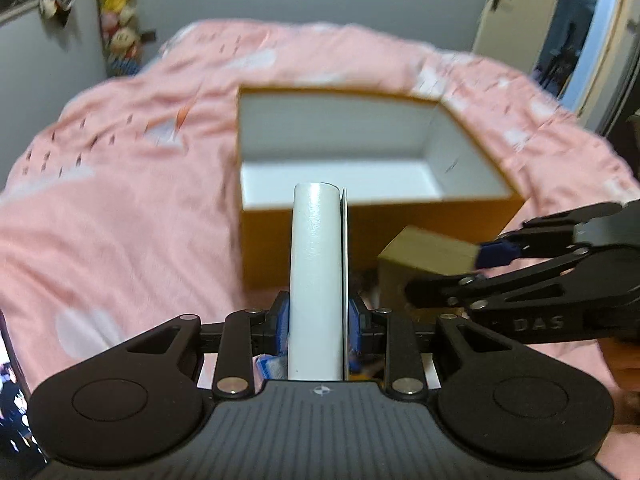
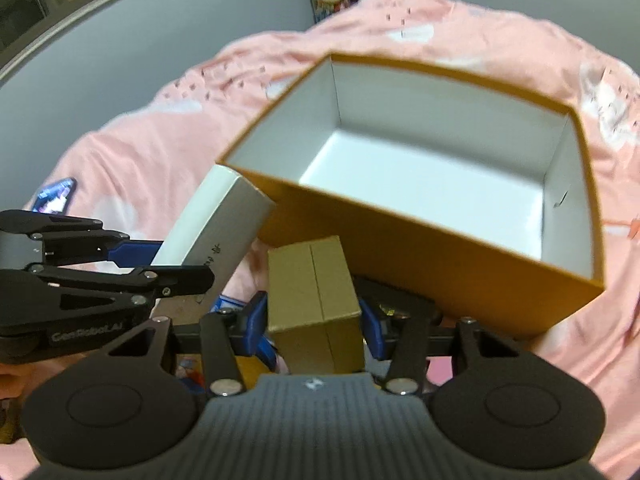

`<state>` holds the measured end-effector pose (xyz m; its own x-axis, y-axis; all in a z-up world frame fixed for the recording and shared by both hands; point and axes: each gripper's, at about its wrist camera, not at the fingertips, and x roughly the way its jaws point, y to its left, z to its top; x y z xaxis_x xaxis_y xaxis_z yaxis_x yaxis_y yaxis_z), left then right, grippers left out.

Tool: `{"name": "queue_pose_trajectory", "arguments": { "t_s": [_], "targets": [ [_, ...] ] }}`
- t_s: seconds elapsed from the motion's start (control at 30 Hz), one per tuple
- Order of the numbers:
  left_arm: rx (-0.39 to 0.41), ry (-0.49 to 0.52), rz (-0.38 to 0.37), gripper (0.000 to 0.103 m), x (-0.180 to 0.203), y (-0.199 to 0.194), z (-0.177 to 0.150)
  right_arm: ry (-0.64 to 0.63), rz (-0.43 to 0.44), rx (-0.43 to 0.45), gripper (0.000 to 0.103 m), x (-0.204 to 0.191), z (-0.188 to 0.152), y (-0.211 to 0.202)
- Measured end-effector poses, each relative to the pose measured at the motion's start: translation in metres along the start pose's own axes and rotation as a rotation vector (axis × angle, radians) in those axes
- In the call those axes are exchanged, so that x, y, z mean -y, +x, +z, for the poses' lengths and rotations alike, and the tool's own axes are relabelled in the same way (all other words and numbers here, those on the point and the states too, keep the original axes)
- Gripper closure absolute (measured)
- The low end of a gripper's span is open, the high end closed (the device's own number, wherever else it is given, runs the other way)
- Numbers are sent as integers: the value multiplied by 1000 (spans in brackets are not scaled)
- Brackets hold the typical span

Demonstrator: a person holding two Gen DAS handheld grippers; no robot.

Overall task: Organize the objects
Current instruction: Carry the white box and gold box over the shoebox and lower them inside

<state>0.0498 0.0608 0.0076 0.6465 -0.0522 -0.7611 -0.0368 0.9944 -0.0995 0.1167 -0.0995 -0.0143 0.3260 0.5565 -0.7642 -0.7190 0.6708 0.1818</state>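
Left wrist view: the left gripper has its blue fingers pressed on both sides of a tall white box, holding it up. Just past the fingers sits a big orange box with a white inside, open on top, on a pink bed cover. Off to the right, the right gripper holds a small brown box in front of the orange box.

Right wrist view: the right gripper's fingers squeeze the brown box between them. The orange box is right ahead, very close. To the left, the left gripper holds the white box, whose top end looks to touch the orange box's corner. A phone lies farther left on the bed cover.
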Motion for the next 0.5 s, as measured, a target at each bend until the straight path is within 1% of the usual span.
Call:
{"name": "queue_pose_trajectory", "arguments": {
  "t_s": [0.13,0.33,0.43,0.5],
  "targets": [
    [83,9,-18,71,5,-19,16,-3,3,59,53,-1,9,-26],
    [167,-10,-56,71,4,-33,49,6,18,135,53,5,36,-53],
    [206,-29,-69,71,1,-33,67,6,-13,179,54,10,55,-59],
    [231,-36,-55,71,0,-26,81,10,-44,212,53,16,64,-62]
  ]
}}
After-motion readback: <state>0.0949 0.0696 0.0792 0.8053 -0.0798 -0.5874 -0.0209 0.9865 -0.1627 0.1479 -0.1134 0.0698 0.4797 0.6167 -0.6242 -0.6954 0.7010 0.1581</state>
